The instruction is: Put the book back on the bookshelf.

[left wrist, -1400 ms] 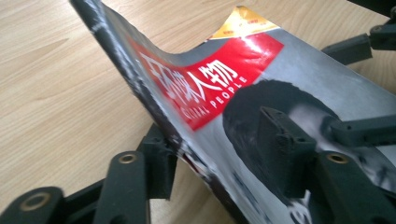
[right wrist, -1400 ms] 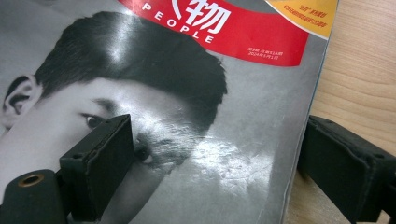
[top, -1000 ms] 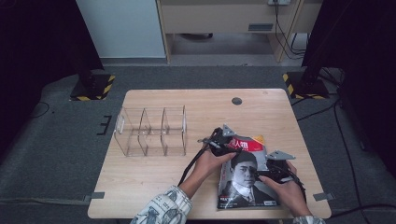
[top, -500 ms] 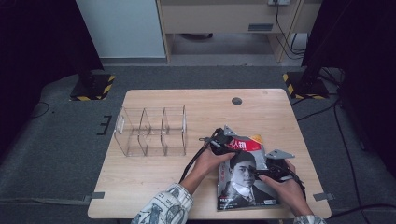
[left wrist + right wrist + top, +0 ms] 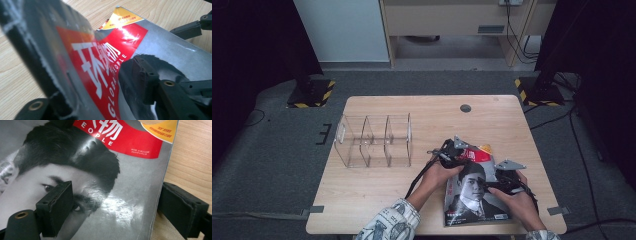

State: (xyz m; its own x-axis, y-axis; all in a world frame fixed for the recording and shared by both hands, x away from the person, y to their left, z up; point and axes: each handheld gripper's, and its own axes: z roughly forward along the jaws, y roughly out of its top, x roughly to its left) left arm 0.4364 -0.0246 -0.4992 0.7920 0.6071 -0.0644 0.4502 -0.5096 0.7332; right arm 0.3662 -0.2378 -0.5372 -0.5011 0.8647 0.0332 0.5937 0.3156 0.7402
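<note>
Lifting step: left gripper (image 5: 451,151) clamps the magazine (image 5: 475,192) at its top-left corner, peeling that corner up off the table (image 5: 377,200).
Right gripper (image 5: 502,181): jaws spread wide, straddling the magazine's right edge, gripping nothing.
Magazine place: near right of the table, well apart from the clear divider rack (image 5: 374,140).
Next move: probably closing the right jaws, then lifting evenly toward the rack.

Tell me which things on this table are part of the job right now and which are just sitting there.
In use:
magazine
left gripper, clamped on the magazine's top edge
right gripper, jaws open across its right edge

Lying about:
clear divided organizer
</note>
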